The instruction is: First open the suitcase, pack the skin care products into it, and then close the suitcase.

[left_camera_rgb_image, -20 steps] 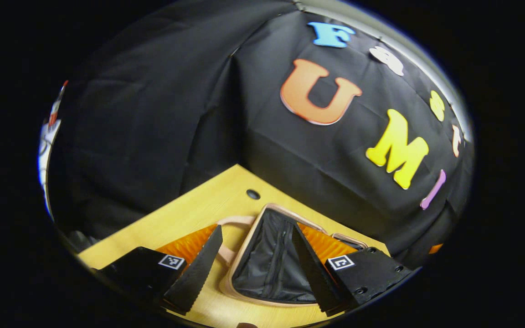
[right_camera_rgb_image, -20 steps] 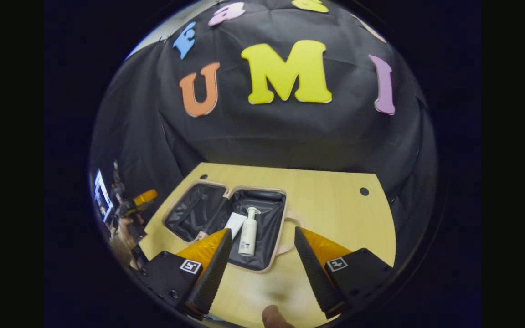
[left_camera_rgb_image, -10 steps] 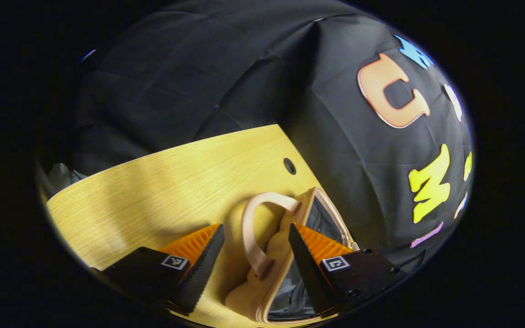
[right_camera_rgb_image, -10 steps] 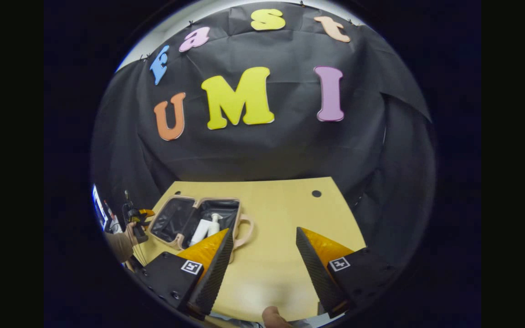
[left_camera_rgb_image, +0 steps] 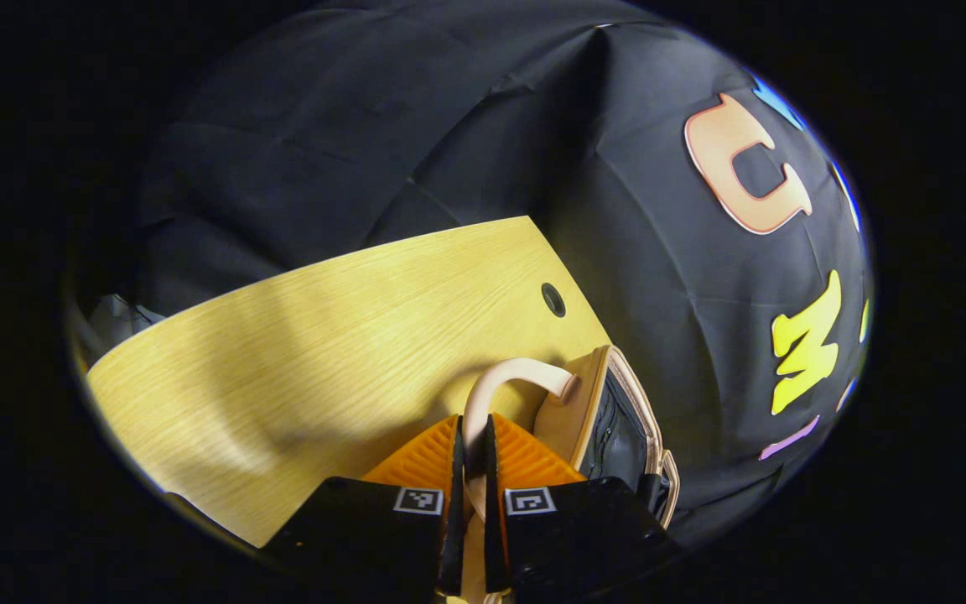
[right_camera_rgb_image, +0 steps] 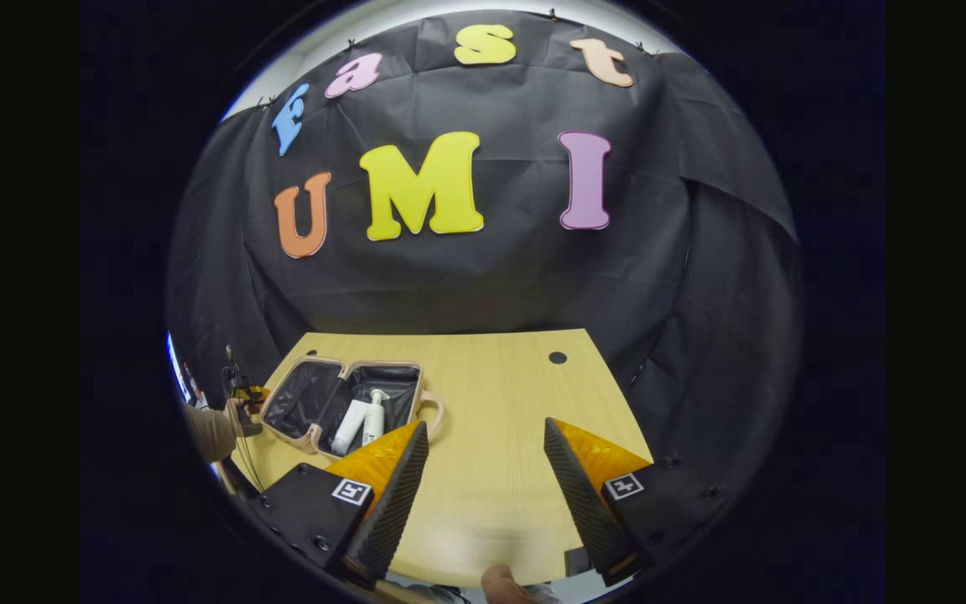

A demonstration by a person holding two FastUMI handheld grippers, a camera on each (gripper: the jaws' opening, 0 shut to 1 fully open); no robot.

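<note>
The left claw [left_camera_rgb_image: 472,457] was clamped on the handle [left_camera_rgb_image: 500,379] of the open suitcase [right_camera_rgb_image: 340,404] at lower left of the right gripper view, while the right claw [right_camera_rgb_image: 483,470] gaped wide over bare surface [right_camera_rgb_image: 500,403] near its front edge.

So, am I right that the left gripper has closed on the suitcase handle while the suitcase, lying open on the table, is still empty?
Not quite: the suitcase is not empty. The right gripper view shows two white skin care products lying in its right half. The rest holds: the left gripper is closed on the handle, seen in the left gripper view, and the suitcase lies open on the table.
</note>
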